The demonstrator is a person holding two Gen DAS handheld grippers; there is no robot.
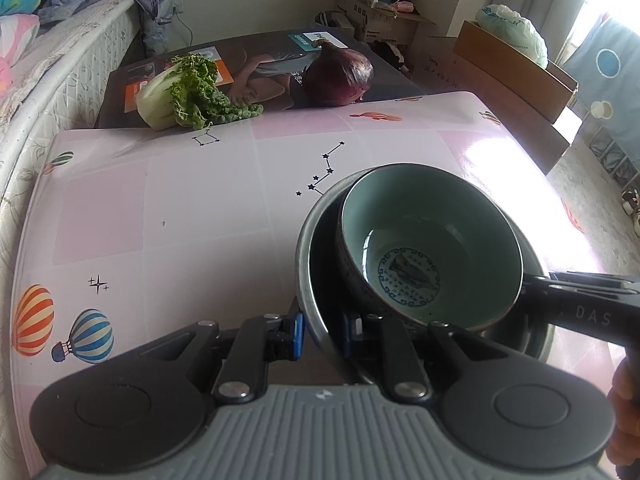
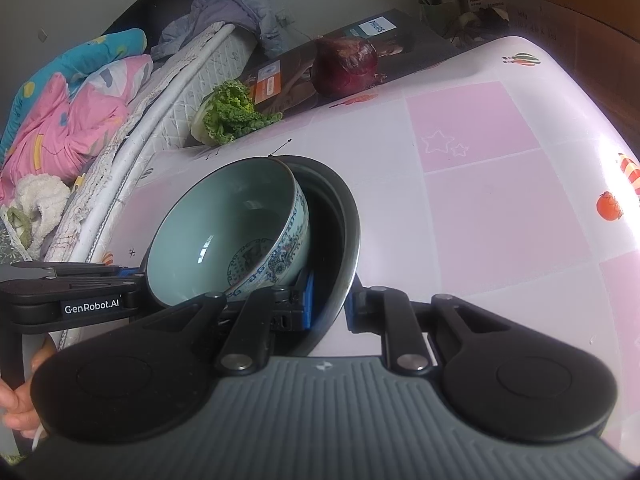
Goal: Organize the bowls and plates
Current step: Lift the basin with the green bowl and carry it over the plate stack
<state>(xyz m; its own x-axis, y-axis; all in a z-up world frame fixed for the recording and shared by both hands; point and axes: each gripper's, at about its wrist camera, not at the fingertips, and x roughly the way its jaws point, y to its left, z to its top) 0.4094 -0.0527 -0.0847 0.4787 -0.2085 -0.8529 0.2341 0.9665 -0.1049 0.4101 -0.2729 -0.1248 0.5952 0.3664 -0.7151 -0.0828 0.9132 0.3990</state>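
Observation:
A pale green ceramic bowl (image 1: 428,248) with a blue pattern sits tilted inside a wider dark metal bowl (image 1: 308,264) on the pink-and-white table. My left gripper (image 1: 322,332) is shut on the metal bowl's near rim, one blue pad outside and one inside. The right gripper's body (image 1: 580,308) reaches in from the right to the far rim. In the right wrist view my right gripper (image 2: 328,308) is shut on the metal bowl's rim (image 2: 352,240), with the green bowl (image 2: 224,224) leaning inside. The left gripper's body (image 2: 68,300) shows at the left.
A red cabbage (image 1: 340,76) and a leafy green cabbage (image 1: 188,92) lie on a printed box at the table's far edge. A mattress with bedding (image 2: 72,120) runs along the left. Cardboard boxes (image 1: 516,64) stand at the back right.

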